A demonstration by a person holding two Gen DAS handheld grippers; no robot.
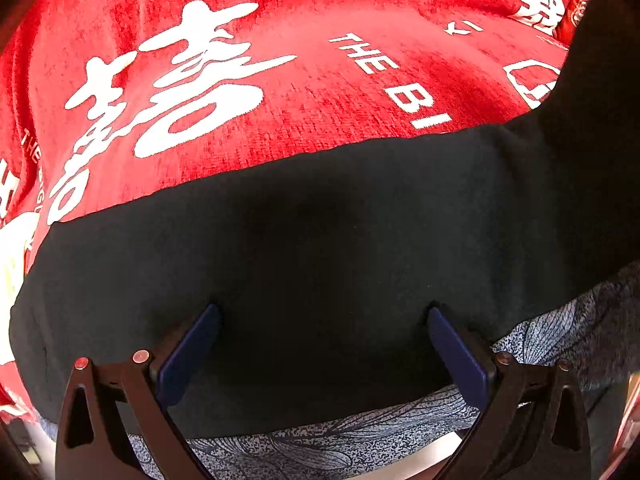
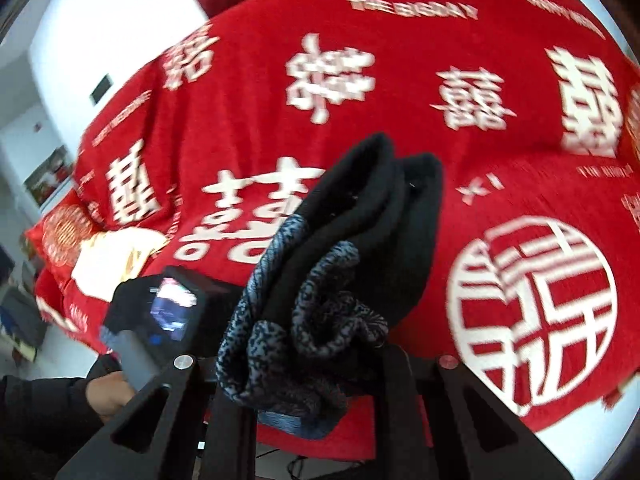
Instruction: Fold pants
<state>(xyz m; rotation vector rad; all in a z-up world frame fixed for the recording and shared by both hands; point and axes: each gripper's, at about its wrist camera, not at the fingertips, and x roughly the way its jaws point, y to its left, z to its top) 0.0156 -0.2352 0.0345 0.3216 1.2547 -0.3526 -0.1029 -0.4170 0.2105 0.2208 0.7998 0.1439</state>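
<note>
The pants [image 1: 320, 264] are black with a blue-grey patterned part [image 1: 360, 440]. In the left wrist view they hang or lie spread in front of the red bedspread [image 1: 280, 80]. My left gripper [image 1: 324, 320] is open, its blue pads [image 1: 188, 352] wide apart against the black fabric. In the right wrist view my right gripper [image 2: 312, 364] is shut on a bunched, folded stack of the pants [image 2: 352, 240] and holds it above the bed. The left gripper's body [image 2: 168, 308] and the hand on it show at lower left.
The bed is covered by a red bedspread [image 2: 400, 100] with white characters. A red cushion [image 2: 64, 236] and a cream item [image 2: 116, 260] lie at its left edge. A white wall [image 2: 100, 20] stands beyond, and floor shows below the bed edge.
</note>
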